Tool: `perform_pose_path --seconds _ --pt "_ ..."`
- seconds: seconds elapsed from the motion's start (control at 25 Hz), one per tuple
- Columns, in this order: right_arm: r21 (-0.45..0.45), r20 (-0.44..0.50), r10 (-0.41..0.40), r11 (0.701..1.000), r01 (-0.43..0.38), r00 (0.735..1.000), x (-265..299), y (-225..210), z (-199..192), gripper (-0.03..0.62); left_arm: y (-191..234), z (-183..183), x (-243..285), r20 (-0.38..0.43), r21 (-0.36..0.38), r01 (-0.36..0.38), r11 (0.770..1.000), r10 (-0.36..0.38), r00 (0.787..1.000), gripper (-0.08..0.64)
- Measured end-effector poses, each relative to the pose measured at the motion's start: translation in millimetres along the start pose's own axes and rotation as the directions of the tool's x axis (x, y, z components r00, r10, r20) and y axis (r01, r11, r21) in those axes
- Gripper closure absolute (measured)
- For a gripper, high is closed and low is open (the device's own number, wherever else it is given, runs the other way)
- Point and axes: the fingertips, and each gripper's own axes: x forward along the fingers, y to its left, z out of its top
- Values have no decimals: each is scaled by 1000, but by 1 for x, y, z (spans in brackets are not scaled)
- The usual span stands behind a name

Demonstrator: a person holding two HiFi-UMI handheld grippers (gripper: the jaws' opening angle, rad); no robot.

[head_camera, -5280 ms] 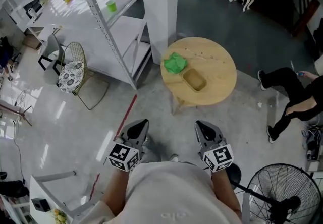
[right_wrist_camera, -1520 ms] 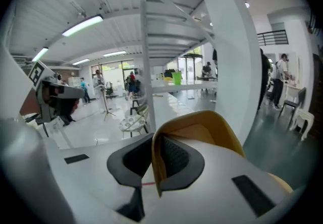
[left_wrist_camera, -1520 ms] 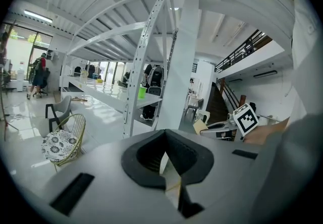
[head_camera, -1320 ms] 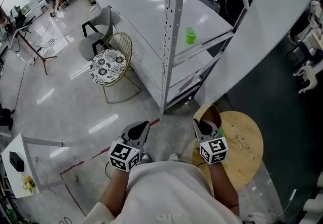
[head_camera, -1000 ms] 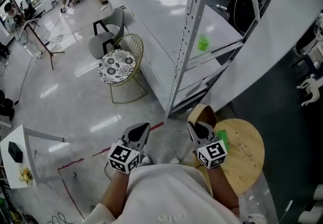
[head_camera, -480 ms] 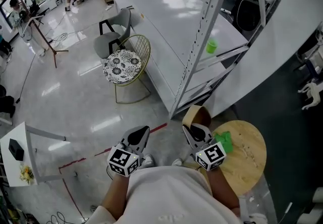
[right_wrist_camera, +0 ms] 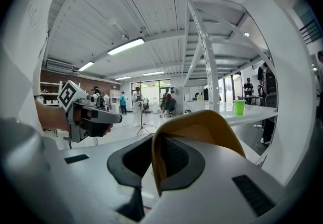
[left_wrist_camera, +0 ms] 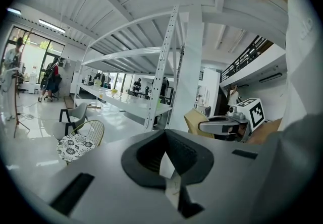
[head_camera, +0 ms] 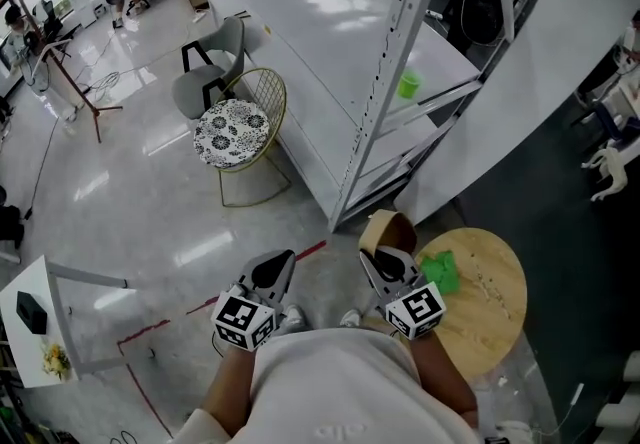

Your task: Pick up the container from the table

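Held in the right tongs [head_camera: 384, 254]: a shallow tan oval container [head_camera: 388, 229], pinched by one wall, jaws closed narrow on that rim. Raised just ahead of these tongs, clear of the round pale wooden bench [head_camera: 495, 282] below and to their right. Crumpled green cloth [head_camera: 438, 273] on the bench, just right of the same tongs. Left tongs [head_camera: 278, 265] alongside, set narrow, only a thin slit between the jaws, nothing in it. Lifting step seemingly complete. Next, probably: keeping the pinch firm and level, to avoid tilting from a one-wall hold.
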Motion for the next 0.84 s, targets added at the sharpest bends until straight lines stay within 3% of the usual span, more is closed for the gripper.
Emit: perform_pose_path --seconds 0.84 --pt "32 -7 -59 998 59 998 -19 -19 -11 536 -16 -5 30 -26 -7 70 998 -70 997 545"
